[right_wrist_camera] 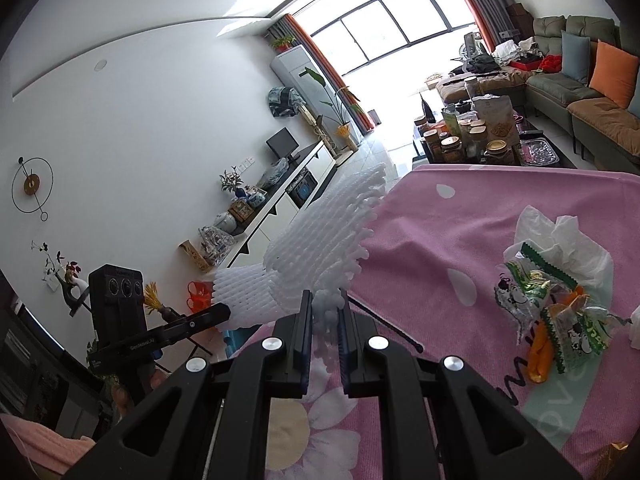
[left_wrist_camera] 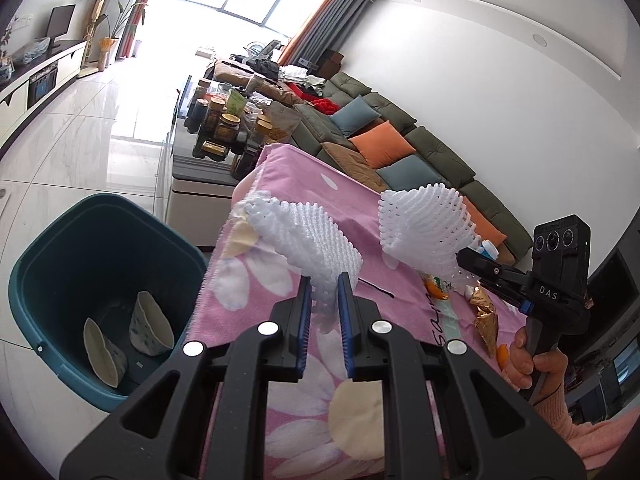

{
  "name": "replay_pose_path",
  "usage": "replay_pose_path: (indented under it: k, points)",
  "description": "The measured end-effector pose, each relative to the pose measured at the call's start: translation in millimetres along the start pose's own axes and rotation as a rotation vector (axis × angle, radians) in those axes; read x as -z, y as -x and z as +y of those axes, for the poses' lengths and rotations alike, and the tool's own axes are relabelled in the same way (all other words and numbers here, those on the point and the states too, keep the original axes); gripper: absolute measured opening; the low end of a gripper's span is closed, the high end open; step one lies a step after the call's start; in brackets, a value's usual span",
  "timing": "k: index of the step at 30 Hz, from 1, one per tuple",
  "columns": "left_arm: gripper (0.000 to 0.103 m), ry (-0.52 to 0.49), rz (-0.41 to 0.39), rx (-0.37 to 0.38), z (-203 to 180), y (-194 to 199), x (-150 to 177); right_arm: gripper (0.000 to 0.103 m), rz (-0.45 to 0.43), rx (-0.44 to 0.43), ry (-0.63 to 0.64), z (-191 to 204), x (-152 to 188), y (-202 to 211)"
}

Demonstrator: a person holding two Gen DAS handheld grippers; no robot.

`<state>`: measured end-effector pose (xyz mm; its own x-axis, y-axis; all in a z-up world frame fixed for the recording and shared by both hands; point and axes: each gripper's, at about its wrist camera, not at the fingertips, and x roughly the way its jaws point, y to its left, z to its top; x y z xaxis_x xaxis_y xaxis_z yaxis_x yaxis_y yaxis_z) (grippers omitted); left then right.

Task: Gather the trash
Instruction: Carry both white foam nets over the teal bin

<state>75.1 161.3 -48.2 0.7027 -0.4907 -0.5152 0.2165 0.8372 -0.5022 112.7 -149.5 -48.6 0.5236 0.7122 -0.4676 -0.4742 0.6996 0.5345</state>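
Observation:
In the left wrist view, my left gripper [left_wrist_camera: 325, 282] is shut on the bottom edge of a white foam fruit net [left_wrist_camera: 308, 240], held above the left edge of the pink flowered cloth [left_wrist_camera: 304, 184]. To its right, my right gripper [left_wrist_camera: 462, 257] is shut on a second white foam net [left_wrist_camera: 424, 220], with a hand on its handle. In the right wrist view that second net [right_wrist_camera: 328, 236] fans up from my right gripper [right_wrist_camera: 325, 306]. The left gripper [right_wrist_camera: 226, 312] and its net [right_wrist_camera: 240, 284] show at the left. A teal bin [left_wrist_camera: 102, 199] stands on the floor left of the table.
Two crushed paper cups [left_wrist_camera: 150, 328] lie in the bin. Crumpled tissue [right_wrist_camera: 560, 240], snack wrappers [right_wrist_camera: 532, 292] and orange peel [right_wrist_camera: 538, 356] sit on the cloth at the right. Beyond the table is a low table crowded with jars [left_wrist_camera: 224, 124], and a green sofa [left_wrist_camera: 400, 136].

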Motion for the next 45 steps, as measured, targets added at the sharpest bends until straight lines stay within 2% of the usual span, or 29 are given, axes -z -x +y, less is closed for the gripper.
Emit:
replay_pose_path:
  k: [24,35,45]
  points:
    - [0.014,0.062,-0.049,-0.235,45.7,60.9,13.4,0.01,0.169,-0.107,0.082,54.9,-1.5,-86.3]
    - [0.014,0.114,-0.04,-0.302,76.0,65.9,22.6,0.01,0.24,-0.114,0.113,75.2,-3.3,-123.4]
    - [0.014,0.169,0.006,-0.392,106.6,49.2,26.8,0.01,0.318,-0.088,0.124,85.1,1.1,-165.8]
